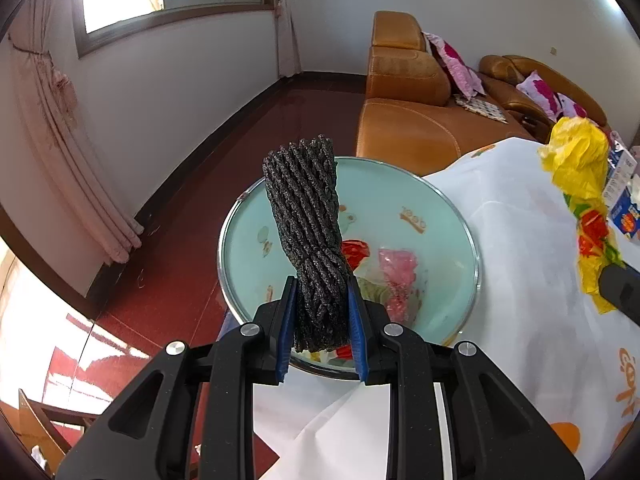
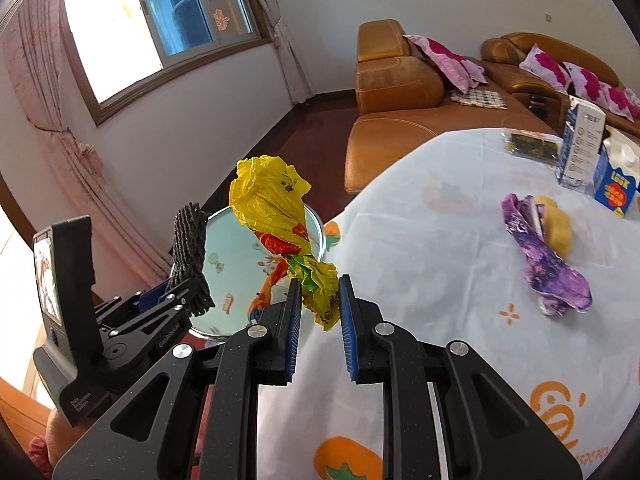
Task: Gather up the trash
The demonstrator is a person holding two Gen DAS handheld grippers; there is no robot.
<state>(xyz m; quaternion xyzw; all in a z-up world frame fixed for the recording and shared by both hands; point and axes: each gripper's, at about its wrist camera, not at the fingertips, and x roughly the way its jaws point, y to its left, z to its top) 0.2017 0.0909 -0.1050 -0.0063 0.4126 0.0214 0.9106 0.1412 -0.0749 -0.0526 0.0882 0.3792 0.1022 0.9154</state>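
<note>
My left gripper (image 1: 322,280) is shut on a dark grey foam net sleeve (image 1: 308,216) and holds it upright over a pale green basin (image 1: 440,208) beside the table. The basin holds red and pink wrappers (image 1: 396,268). My right gripper (image 2: 319,280) is shut on a crumpled yellow plastic bag (image 2: 272,200) with red and green print, held above the table's left edge near the basin (image 2: 224,256). The bag also shows at the right of the left wrist view (image 1: 580,168). The left gripper with the net (image 2: 190,252) shows at the left of the right wrist view.
The table has a white cloth with orange prints (image 2: 420,248). On it lie a purple wrapper (image 2: 548,264), a yellow sponge-like piece (image 2: 558,228), a dark packet (image 2: 528,144) and two cartons (image 2: 596,160). An orange sofa (image 2: 392,120) stands behind, above red floor (image 1: 180,248).
</note>
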